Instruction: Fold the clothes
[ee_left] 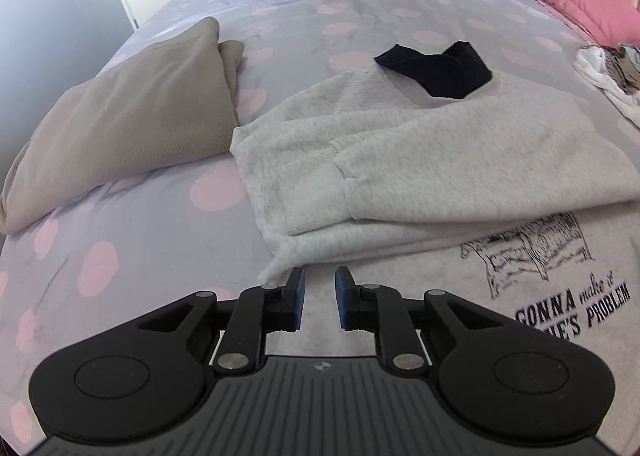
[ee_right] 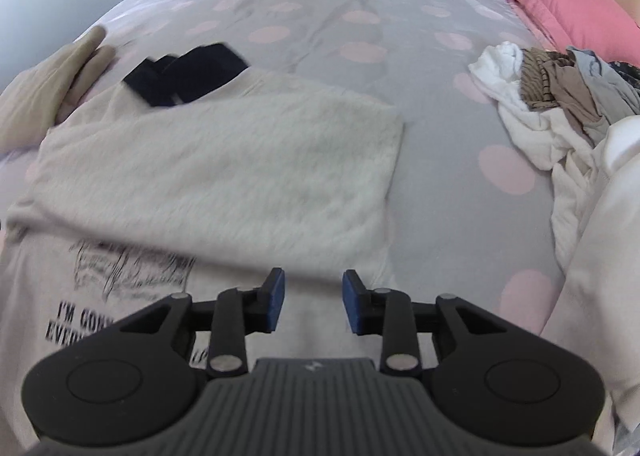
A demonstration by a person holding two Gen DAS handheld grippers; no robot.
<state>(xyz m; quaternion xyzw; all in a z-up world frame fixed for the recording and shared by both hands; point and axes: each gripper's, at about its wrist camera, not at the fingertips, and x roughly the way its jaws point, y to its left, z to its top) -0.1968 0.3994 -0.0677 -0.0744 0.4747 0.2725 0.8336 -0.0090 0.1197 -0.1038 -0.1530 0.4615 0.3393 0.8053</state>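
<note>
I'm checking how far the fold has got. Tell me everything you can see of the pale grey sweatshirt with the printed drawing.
The pale grey fleecy sweatshirt lies flat on the grey duvet with pink dots, its far part folded back over the near part so the fuzzy inside faces up. A cuffed sleeve lies across the fold. The near layer shows a black line drawing with block lettering, partly hidden. A small black garment rests on its far edge. A beige folded cloth lies beside it. Neither gripper holds it.
</note>
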